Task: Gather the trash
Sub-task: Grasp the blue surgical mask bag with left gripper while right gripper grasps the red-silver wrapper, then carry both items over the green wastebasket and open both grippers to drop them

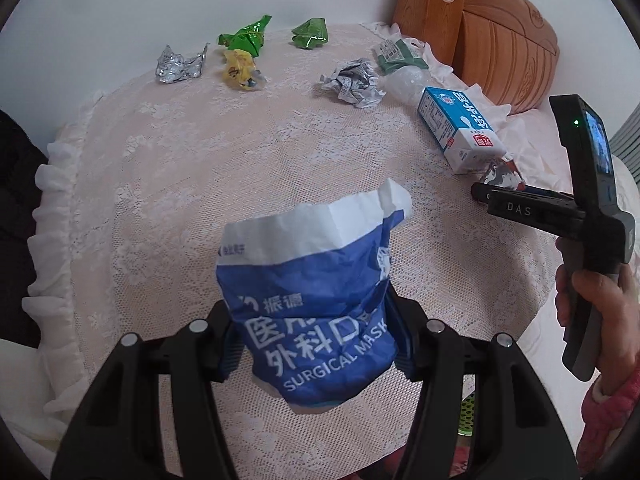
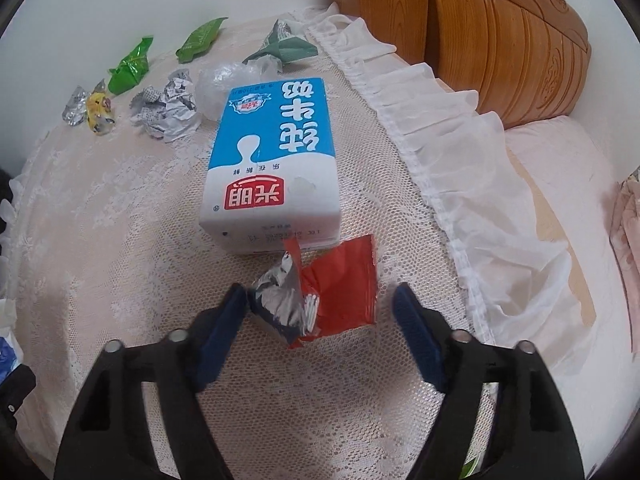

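Observation:
My left gripper is shut on a blue and white surgical mask bag and holds it above the lace-covered table. My right gripper is open around a red and silver wrapper lying on the table; its left pad touches the foil side. Just beyond it lies a blue and white milk carton, which also shows in the left wrist view. The right gripper appears in the left wrist view beside the carton.
Farther back lie crumpled paper, green wrappers, a yellow wrapper, foil, a clear plastic bag and a green packet. A wooden headboard and a bed are to the right.

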### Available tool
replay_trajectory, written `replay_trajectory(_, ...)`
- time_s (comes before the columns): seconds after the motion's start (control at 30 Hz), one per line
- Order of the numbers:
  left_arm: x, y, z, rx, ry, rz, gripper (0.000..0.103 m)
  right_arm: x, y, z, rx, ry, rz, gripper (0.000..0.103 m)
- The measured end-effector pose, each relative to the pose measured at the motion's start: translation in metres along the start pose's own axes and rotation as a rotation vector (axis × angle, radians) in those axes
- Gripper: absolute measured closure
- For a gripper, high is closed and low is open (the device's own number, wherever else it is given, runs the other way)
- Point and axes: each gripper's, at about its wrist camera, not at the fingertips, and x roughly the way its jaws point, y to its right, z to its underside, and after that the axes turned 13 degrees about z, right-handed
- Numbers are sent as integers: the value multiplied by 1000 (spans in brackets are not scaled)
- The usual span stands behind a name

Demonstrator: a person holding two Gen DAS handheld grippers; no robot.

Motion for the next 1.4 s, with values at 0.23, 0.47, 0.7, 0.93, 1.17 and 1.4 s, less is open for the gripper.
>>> replay_trajectory(0.23,5,15,-4,34,-9,19,46,-11,7,9,-13,6,-44,59)
replay_trajectory(0.47,6,50,-3,119,-23,72,46,-54,34,49,12,19,-111,59)
replay_trajectory(0.7,17,102,18,214,-74,163,46,-86,66,116,68,-32,-102,59)
replay_trajectory(0.93,31,171,35,335,-126,259,46,-90,106,167,187,-85,-70,58)
replay_trajectory(1.17,30,222,48,427,-128,297,46,-100,156,198,298,-64,-1,57)
replay_trajectory(1.4,30,247,62,481,-141,289,46,-94,186,217,362,-79,-2,57)
